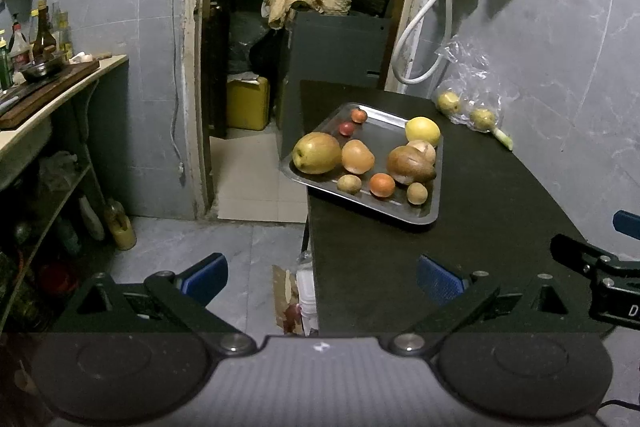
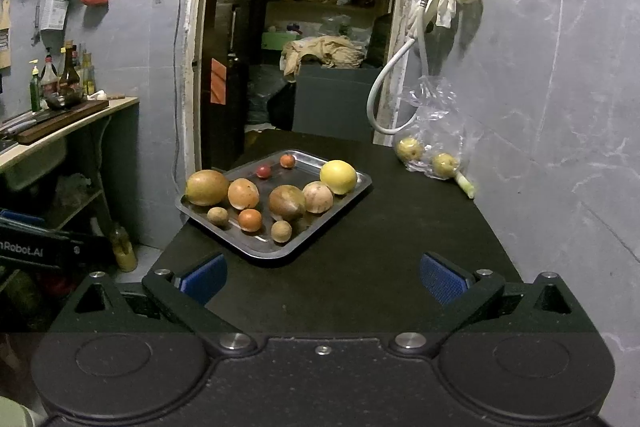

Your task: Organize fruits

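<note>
Steel tray point(image 2: 352, 195) of fruits point(image 2: 244, 193): overhanging the dark counter's point(image 2: 400, 247) left edge. Bagged fruit point(image 2: 444, 165): against grey wall. Left hand-held gripper point(image 1: 322, 281), right hand-held gripper point(image 2: 322, 279): both released, empty, well short of tray.

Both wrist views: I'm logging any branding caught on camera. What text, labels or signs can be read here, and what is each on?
"nRobot.AI", start cut off by the frame edge: on the left gripper body, at the right wrist view's left edge.
"D", the rest cut off: on the right gripper body, at the left wrist view's right edge.
Wall papers, bottle labels: too small and blurred to read.
Tray, fruit bag: no text visible.
</note>
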Tool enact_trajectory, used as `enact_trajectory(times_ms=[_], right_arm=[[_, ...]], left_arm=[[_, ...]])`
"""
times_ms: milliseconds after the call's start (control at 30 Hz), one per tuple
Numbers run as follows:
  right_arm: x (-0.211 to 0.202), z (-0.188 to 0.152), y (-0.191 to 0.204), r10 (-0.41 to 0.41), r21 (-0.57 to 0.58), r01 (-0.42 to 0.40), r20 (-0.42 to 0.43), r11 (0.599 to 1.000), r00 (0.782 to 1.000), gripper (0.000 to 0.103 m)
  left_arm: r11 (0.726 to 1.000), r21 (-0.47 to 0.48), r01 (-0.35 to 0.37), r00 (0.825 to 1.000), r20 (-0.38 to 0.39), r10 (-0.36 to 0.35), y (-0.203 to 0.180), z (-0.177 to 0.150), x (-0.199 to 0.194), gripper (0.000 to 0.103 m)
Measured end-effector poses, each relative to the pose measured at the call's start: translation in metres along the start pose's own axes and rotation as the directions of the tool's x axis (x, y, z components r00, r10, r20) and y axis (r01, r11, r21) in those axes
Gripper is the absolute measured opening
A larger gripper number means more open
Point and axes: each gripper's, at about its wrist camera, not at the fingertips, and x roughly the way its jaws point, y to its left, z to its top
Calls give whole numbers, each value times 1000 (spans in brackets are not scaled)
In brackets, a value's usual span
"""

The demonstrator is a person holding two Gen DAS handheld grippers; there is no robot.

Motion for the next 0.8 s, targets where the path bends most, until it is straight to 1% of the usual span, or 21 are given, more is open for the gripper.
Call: enact_trajectory(times_ms=[300, 800], right_arm=[[0, -1, -2, -8, 2, 8, -3, 1000, 1000, 102], [3, -4, -8, -8, 11, 8, -20, 1000, 1000, 102]], left_arm=[[1000, 26, 7, 1000, 4, -7, -4, -1, 0, 102], [999, 36, 10, 1000, -9, -10, -10, -1, 3, 102]])
